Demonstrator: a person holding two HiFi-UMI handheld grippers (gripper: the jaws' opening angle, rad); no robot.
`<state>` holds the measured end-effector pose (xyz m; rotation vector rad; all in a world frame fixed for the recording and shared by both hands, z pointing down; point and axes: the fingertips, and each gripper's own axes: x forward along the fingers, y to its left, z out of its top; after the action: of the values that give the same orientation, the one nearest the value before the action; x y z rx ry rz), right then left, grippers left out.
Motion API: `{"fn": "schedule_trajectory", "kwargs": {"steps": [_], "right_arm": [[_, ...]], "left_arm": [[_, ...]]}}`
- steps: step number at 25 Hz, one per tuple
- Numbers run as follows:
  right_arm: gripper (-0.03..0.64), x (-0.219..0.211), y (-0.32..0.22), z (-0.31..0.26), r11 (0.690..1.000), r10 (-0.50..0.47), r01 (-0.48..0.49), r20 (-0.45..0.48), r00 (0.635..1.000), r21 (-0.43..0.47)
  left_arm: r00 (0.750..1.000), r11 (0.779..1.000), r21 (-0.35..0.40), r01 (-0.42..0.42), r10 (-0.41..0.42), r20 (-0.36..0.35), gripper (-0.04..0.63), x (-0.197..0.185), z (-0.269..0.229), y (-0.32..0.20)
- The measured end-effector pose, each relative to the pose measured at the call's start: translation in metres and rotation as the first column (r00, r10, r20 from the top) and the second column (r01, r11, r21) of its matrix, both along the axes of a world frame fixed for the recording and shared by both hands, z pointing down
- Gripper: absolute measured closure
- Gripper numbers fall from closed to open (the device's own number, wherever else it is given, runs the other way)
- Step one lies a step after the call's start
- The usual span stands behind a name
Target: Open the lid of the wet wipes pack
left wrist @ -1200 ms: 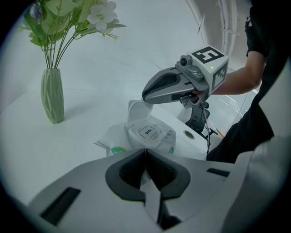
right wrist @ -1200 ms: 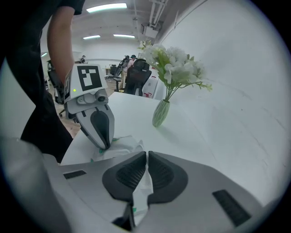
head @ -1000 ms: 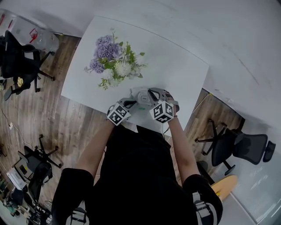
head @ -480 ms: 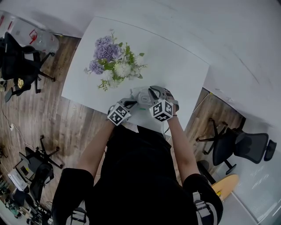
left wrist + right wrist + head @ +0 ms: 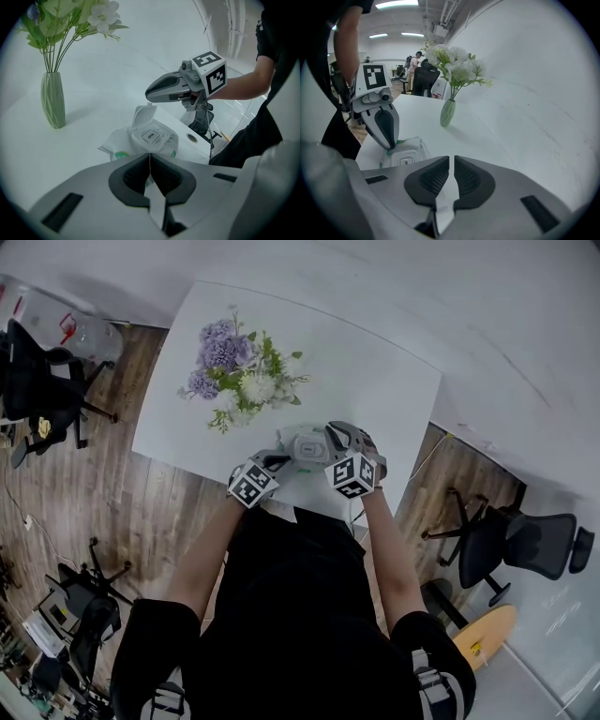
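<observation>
Left gripper view shows the wet wipes pack point(image 5: 123, 149) lying on the white tabletop point(image 5: 93, 112), right at the tips of the left tongs point(image 5: 150, 157). Those jaws are pressed together, though whether they pinch the wrapper cannot be told, and the pack's lid point(image 5: 143, 116) stands flipped up. The right tongs point(image 5: 452, 160) hang near and above the pack without touching it, their jaws having just been opening to a narrow gap with nothing between them.
</observation>
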<state>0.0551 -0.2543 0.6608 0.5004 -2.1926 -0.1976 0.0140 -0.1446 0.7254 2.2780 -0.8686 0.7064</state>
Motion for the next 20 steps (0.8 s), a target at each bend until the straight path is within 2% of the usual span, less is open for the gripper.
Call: {"fn": "schedule_trajectory", "kwargs": {"steps": [5, 7, 20], "right_arm": [[0.572, 0.017, 0.003, -0.007, 0.998, 0.067, -0.067, 0.018, 0.998, 0.004], [0.6, 0.025, 0.007, -0.009, 0.995, 0.098, -0.098, 0.029, 0.995, -0.005], [0.601, 0.054, 0.064, -0.011, 0.968, 0.244, -0.239, 0.066, 0.968, -0.073]], "left_arm": [[1.0, 1.0, 0.025, 0.001, -0.001, -0.003, 0.572, -0.002, -0.012, 0.001], [1.0, 0.999, 0.041, -0.002, 0.002, -0.004, 0.572, -0.002, -0.019, 0.001], [0.999, 0.991, 0.125, -0.041, 0.043, -0.009, 0.572, -0.009, -0.057, 0.013]]}}
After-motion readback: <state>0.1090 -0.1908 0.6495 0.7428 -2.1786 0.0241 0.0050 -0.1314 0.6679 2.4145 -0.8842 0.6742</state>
